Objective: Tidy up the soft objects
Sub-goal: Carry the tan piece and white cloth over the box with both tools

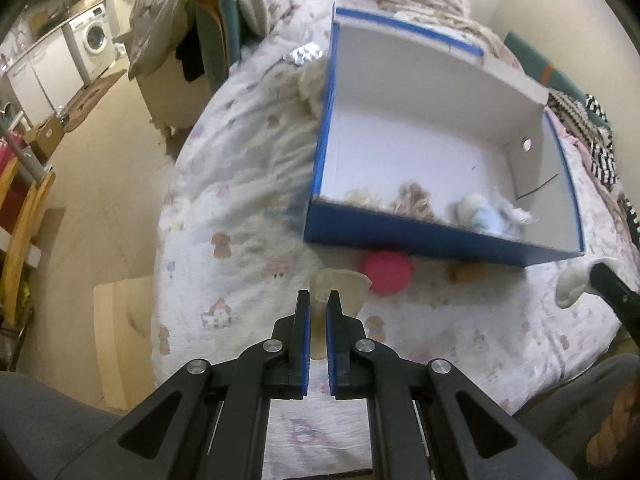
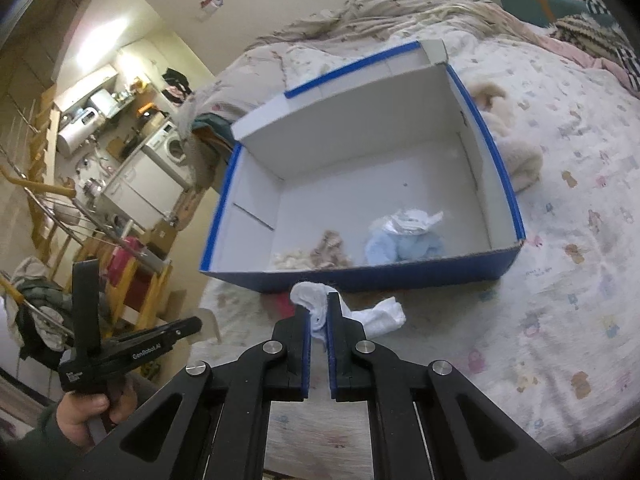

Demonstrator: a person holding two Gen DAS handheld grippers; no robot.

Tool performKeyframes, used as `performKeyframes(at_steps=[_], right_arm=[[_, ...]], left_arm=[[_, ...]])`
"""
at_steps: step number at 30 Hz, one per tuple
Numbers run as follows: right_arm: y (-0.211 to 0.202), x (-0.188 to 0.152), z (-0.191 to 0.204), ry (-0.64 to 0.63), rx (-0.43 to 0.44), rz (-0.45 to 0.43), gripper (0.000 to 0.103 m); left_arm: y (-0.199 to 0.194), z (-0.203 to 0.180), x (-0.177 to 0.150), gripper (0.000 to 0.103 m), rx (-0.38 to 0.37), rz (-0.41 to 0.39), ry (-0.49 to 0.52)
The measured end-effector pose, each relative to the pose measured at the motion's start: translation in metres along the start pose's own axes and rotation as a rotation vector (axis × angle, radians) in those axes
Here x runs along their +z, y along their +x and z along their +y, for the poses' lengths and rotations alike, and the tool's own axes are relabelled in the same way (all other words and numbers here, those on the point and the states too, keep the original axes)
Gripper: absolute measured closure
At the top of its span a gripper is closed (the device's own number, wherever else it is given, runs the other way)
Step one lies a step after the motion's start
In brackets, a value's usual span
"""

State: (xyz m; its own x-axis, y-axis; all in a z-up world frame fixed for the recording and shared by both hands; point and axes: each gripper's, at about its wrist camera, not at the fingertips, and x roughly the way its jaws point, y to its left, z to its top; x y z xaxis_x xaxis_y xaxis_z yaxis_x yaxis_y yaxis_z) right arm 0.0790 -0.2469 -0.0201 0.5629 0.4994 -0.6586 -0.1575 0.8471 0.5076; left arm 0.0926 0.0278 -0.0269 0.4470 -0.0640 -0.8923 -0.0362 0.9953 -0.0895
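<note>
Blue cardboard outside and white within, the box (image 1: pixel 432 240) sits open on the bed (image 1: pixel 248 184), whose sheet is printed with small bears. Along the box's near wall lie three soft things: a pale tuft (image 2: pixel 286 258) by the near left corner, a brownish sock (image 2: pixel 332 248) next to it, and a light blue bundle (image 2: pixel 404 244) with a white scrap on top, toward the middle.

At the bed's near edge the left gripper (image 1: pixel 318 300) is clamped on a cream sock (image 1: pixel 340 284), which fans out past the fingertips with its other end hanging between the blue pads. Just beyond it, a red ball (image 1: pixel 387 272) lies against the box's near wall.

Likewise the right gripper (image 2: pixel 318 302) pinches a white sock (image 2: pixel 316 300); one end bunches above the tips and the other end trails onto the sheet to the right (whether that is the same sock or a second one, I cannot tell). A hand (image 2: pixel 86 408) grips the left tool at the lower left of the right wrist view.

Beside the box's right wall lies a cream plush heap (image 2: pixel 516 148). Rumpled bedding (image 2: pixel 400 12) is piled along the bed's far edge.
</note>
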Motion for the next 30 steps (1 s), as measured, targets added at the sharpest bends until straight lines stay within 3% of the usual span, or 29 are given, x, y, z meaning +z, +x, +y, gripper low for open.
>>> performKeyframes(at_steps=[4,12,21,28,30], right_arm=[[-0.001,0.011,0.006,0.004,0.026,-0.023,0.095],[0.019,0.039,0.022,-0.026,0.029,-0.064,0.095],[0.042,0.076,0.004,-0.043,-0.036,-0.061,0.095],[0.068,0.094,-0.009,-0.031,-0.051,-0.042,0.095],[0.076,0.099,-0.010,-0.034,-0.050,-0.035,0.095]], left_arm=[[-0.011,-0.014,0.020,0.097,-0.039,-0.007,0.013],[-0.019,-0.042,0.072,0.097,0.012,-0.106,0.108],[0.013,-0.062,0.113,0.097,0.018,-0.100,0.136],[0.039,-0.079,0.124,0.097,0.025,-0.107,0.181],[0.047,-0.081,0.124,0.097,-0.004,-0.114,0.191]])
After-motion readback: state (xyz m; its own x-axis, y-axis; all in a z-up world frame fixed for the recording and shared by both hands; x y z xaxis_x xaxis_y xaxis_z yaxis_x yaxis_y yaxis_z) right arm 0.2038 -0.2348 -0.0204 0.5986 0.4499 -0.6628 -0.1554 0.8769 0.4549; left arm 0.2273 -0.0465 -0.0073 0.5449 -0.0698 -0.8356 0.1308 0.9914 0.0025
